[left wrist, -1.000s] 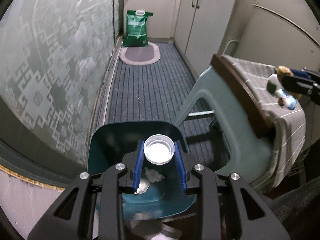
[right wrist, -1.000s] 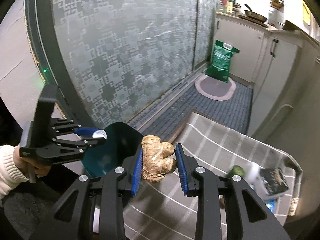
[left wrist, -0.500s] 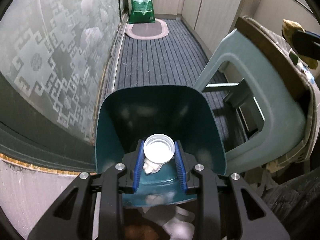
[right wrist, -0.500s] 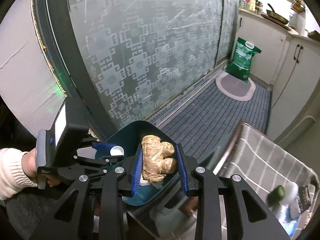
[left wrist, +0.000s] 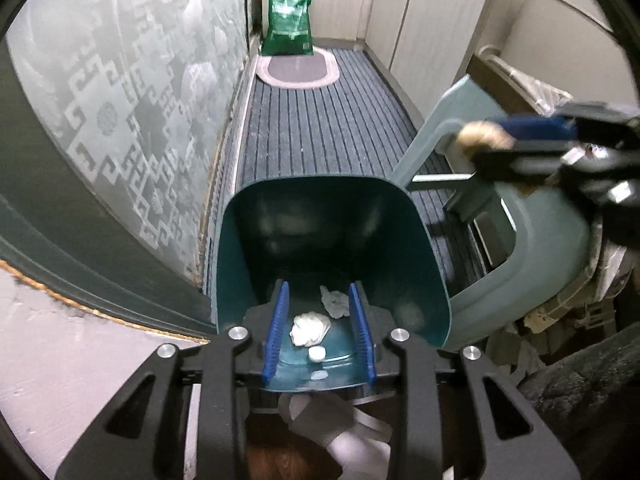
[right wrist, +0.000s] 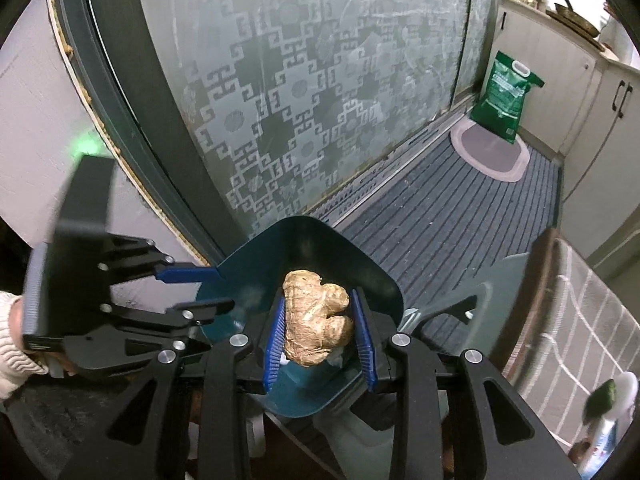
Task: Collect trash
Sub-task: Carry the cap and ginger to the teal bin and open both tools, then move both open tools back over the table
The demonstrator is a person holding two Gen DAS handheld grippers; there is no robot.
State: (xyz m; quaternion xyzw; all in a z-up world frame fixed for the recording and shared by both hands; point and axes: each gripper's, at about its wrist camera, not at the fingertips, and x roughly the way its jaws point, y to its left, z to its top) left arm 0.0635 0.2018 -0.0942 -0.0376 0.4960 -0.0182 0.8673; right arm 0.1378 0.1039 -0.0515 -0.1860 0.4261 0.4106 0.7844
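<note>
A teal trash bin [left wrist: 332,216] stands on the floor by the frosted glass door; it also shows in the right wrist view [right wrist: 360,276]. Inside lie crumpled white paper [left wrist: 310,328] and a small white bottle cap [left wrist: 316,354]. My left gripper [left wrist: 318,330] is open and empty over the bin's mouth; it shows in the right wrist view [right wrist: 192,290] at the bin's left. My right gripper [right wrist: 318,330] is shut on a tan ginger root [right wrist: 316,320] above the bin. It shows blurred in the left wrist view [left wrist: 516,136], to the bin's right.
A pale green plastic stool [left wrist: 520,240] stands right of the bin, next to a table with a striped cloth [right wrist: 592,312]. A green bag [left wrist: 290,20] and an oval mat [left wrist: 298,70] lie at the far end of the striped carpet. Cabinets [left wrist: 432,20] line the right.
My left gripper has opened and the white bottle cap has dropped into the bin. My right gripper has carried the ginger root from the table to above the bin.
</note>
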